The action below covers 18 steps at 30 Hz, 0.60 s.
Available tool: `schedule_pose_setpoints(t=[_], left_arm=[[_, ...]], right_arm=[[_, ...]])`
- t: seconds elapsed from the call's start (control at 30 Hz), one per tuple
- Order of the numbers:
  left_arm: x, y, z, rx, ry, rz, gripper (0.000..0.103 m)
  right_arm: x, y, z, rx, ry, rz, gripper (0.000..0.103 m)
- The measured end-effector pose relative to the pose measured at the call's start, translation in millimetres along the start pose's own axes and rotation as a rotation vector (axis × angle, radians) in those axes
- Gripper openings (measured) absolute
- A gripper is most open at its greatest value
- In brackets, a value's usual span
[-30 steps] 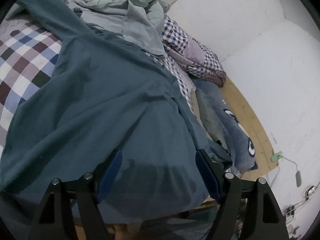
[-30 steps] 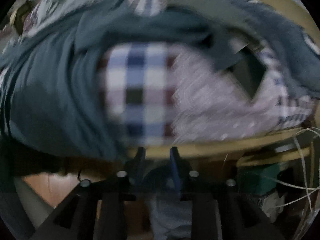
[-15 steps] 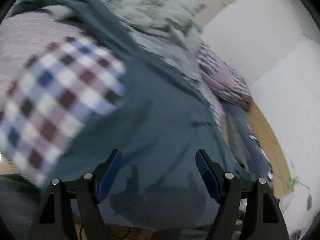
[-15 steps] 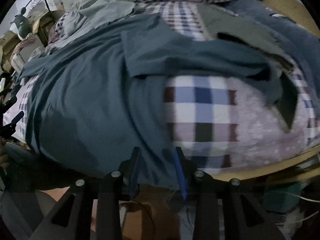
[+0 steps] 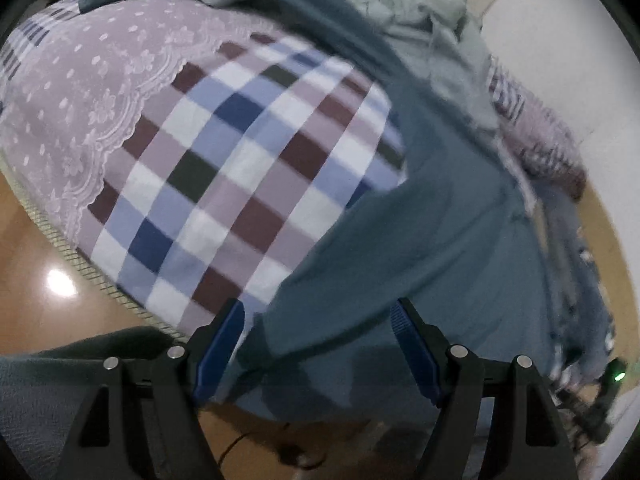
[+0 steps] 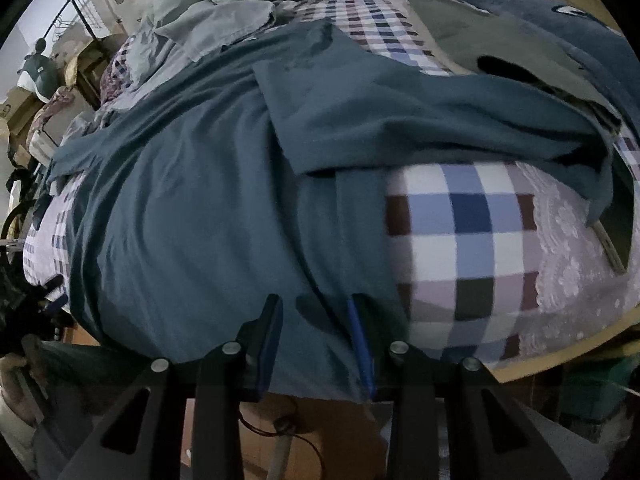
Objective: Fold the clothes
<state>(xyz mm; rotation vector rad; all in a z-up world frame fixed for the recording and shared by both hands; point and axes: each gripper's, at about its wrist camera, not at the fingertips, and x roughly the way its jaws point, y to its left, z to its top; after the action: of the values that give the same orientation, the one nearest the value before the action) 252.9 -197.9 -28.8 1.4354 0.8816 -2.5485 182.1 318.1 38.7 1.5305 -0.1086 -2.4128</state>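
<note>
Swung left since the earlier frame, left gripper (image 5: 318, 344) wide open over teal shirt (image 6: 192, 216) hem at bed (image 5: 224, 168) near edge; right gripper (image 6: 316, 332) narrow, apparently pinching same hem, shirt's long axis running away toward far side.

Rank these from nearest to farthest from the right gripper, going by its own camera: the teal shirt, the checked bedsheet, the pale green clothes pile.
1. The teal shirt, its hem between the right gripper fingers.
2. The checked bedsheet, just to the right.
3. The pale green clothes pile, far back, upper left.
</note>
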Motion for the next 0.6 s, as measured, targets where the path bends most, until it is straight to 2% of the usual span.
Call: schedule_pose_setpoints(t=[0.1,0.2,0.27,0.4,0.47,0.53,0.6], left_arm=[[8.0,-0.6,-1.6,0.023,0.035,0.015,0.079],[14.4,-2.4,-2.5,0.044,0.057,0.027,0.07],[16.8,-3.4,-3.5,0.054,0.068,0.036,0.054],[19.5,-5.3,-4.6,0.055,0.092,0.044,0.041],[21.2,-6.8,-6.0,0.055,0.107,0.037,0.018],[20.9,-8.2,-6.9,0.055,0.112,0.031,0.008],[18.7,-9.5,-7.3,0.055,0.107,0.024,0.006]], right_arm=[[-2.5,2.6,1.7,0.0,-0.003,-0.004,0.036],[-2.7,2.3,8.1,0.005,-0.009,-0.009,0.036],[-5.9,-1.2,11.2,-0.001,-0.013,-0.018,0.036],[-6.7,-9.4,16.6,-0.007,-0.017,-0.05,0.036],[-8.1,-15.5,18.4,-0.005,-0.021,-0.079,0.036],[-8.2,-21.3,20.0,0.005,-0.023,-0.084,0.036],[-5.7,-24.7,21.1,0.011,-0.016,-0.098,0.035]])
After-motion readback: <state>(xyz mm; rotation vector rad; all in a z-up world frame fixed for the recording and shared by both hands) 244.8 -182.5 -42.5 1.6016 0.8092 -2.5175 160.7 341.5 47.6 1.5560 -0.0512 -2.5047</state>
